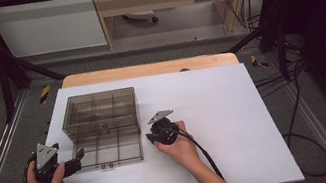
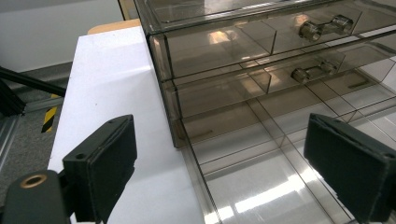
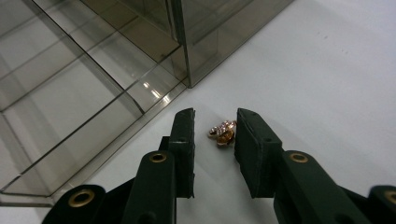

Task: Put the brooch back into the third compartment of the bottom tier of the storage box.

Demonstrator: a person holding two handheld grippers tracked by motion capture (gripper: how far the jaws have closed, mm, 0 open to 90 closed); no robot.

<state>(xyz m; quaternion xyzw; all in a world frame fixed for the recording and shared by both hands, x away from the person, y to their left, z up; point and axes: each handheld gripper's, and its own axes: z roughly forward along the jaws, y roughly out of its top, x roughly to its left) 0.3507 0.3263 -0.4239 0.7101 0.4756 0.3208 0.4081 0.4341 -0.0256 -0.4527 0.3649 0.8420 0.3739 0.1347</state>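
While the left gripper [image 2: 224, 172] is gaping empty, the right gripper [image 3: 215, 140], slightly parted around the brooch [image 3: 222, 132], is needing centered closing.

One see-through drawer box [image 1: 101, 118] with three drawers. One small shiny gold trinket [image 3: 223, 132]. Two grippers, left [image 1: 73, 165] and right [image 1: 151, 136].

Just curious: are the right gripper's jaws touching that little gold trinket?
Cannot tell. In the right gripper view the trinket lies between the right gripper's jaws, clear of one, hard against the other.
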